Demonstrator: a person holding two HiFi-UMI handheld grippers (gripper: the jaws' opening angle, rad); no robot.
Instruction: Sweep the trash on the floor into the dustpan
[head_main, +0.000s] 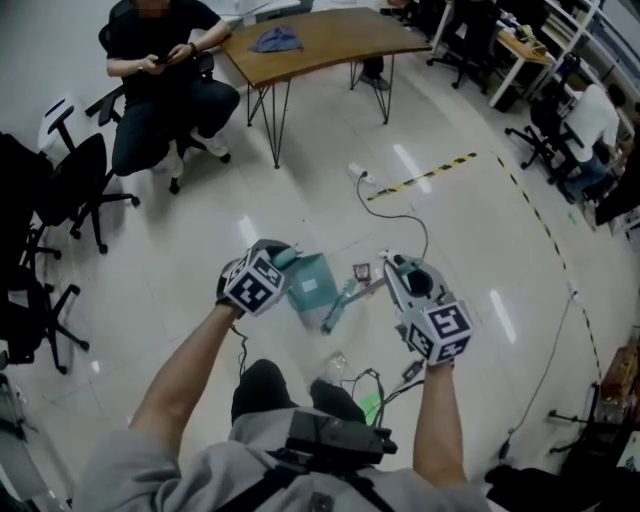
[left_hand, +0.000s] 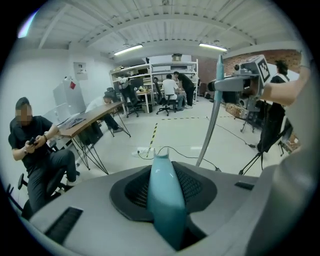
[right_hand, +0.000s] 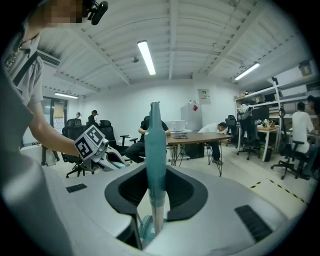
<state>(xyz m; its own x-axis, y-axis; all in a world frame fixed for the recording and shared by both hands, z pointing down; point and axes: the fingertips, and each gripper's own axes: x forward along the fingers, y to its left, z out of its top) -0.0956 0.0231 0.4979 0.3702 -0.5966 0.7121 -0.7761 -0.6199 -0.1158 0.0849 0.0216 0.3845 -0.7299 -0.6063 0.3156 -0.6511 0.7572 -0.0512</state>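
At near left, left claw (head_main: 288, 262): is clamping the teal dustpan (head_main: 312, 286) handle.
Right claw (head_main: 390, 265): is clamping the broom (head_main: 338, 308) handle; its head is hanging just beside the dustpan.
Trash (head_main: 362, 271): is lying on the floor (head_main: 200, 230), just beyond the dustpan.
Tabletop (head_main: 330, 40): is standing well beyond, bearing a blue cloth (head_main: 275, 40).

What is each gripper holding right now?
Left gripper: closed on the dustpan handle.
Right gripper: closed on the broom handle.
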